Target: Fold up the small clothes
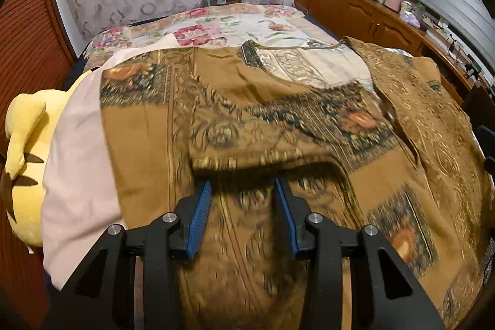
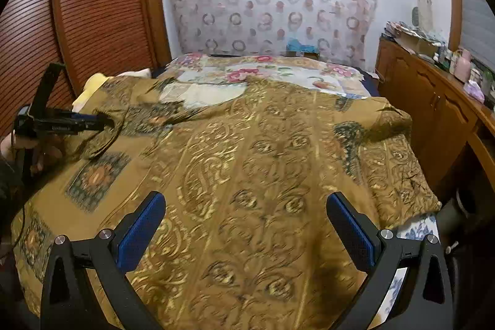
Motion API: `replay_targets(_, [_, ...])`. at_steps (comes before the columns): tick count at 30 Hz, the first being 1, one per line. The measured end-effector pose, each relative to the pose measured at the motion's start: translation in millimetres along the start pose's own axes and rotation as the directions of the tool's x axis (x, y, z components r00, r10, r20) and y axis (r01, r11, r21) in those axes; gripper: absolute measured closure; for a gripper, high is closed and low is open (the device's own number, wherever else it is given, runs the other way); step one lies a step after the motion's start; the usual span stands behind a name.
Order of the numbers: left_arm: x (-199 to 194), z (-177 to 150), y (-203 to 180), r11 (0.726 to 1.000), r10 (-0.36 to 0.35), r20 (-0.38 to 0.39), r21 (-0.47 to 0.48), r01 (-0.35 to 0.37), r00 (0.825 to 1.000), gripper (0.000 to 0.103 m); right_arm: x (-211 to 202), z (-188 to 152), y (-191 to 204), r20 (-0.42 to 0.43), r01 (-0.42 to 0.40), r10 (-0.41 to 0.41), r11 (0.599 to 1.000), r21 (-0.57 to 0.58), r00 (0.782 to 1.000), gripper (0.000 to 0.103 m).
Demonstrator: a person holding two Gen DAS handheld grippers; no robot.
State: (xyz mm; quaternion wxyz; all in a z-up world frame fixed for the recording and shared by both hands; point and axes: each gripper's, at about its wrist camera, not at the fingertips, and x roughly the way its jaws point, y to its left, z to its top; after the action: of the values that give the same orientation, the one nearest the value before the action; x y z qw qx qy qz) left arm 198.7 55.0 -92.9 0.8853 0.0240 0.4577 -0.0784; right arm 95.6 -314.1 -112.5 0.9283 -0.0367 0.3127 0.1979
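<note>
Left claw half spread, nothing pinched, tips right at a folded-over hem of the brown patterned garment. Right claw spread wide, empty, above the garment. Garment lies flat across the bed, over a pale pink cloth. Looks light, soft, floppy, so prob. best taken at a hem or corner. Left view alone shows the yellow plush toy; right view shows the left claw w/ a hand holding it.

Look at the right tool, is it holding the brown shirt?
No, the right tool stands wide open above the brown shirt, with nothing pinched between its blue pads.
</note>
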Motion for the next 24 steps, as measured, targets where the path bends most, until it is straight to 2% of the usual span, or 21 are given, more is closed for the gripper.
replay_targets(1, [2, 4, 1, 1.0, 0.001, -0.004, -0.001, -0.001, 1.0, 0.052, 1, 2, -3, 0.001, 0.002, -0.002, 1.0, 0.008, 1.0, 0.0])
replay_targets(4, [11, 19, -3, 1.0, -0.015, -0.004, 0.002, 0.015, 1.0, 0.037, 7, 5, -11, -0.002, 0.009, -0.009, 1.0, 0.026, 1.0, 0.0])
replay_targets(12, [34, 56, -13, 1.0, -0.013, 0.003, 0.025, 0.013, 1.0, 0.035, 24, 14, -34, -0.022, 0.05, -0.048, 0.997, 0.052, 0.999, 0.0])
replay_targets(18, [39, 56, -16, 0.999, -0.033, 0.002, 0.025, 0.033, 0.999, 0.034, 20, 22, -56, -0.028, 0.095, -0.093, 0.992, 0.08, 0.995, 0.0])
replay_targets(24, [40, 55, -18, 0.999, -0.05, 0.013, 0.017, 0.05, 0.999, 0.027, 26, 30, -71, -0.058, 0.171, -0.166, 0.981, 0.09, 0.984, 0.0])
